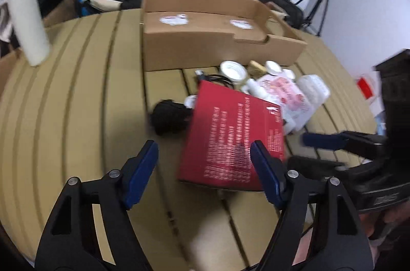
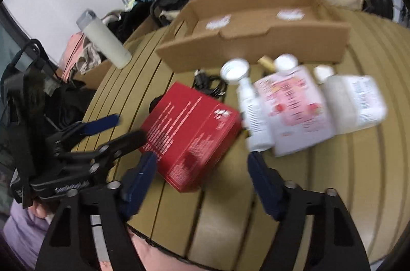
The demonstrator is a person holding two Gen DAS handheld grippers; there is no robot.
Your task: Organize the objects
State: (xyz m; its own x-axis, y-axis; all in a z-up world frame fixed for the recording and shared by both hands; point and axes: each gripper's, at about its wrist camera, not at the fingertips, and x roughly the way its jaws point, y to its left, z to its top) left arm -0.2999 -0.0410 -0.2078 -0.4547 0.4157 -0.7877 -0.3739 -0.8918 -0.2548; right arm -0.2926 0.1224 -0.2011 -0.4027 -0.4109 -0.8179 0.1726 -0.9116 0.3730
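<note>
Red box (image 1: pixel 232 135) | on table, just ahead of right gripper (image 2: pixel 201 166) | fingers spread

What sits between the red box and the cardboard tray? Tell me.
A tangled black cable and a white jar lid lie between the red box and the cardboard tray, clearest in the right wrist view.

My slatted tan table (image 1: pixel 77 104) fills the frame. At upper centre sits a cardboard tray (image 1: pixel 205 40); below it, mid-frame, a red box (image 1: pixel 230 137), a black bundle (image 1: pixel 169 117), a cable (image 1: pixel 215 78) and white bottles (image 2: pixel 256 117). A white flask (image 1: pixel 25 22) stands upper left.
</note>
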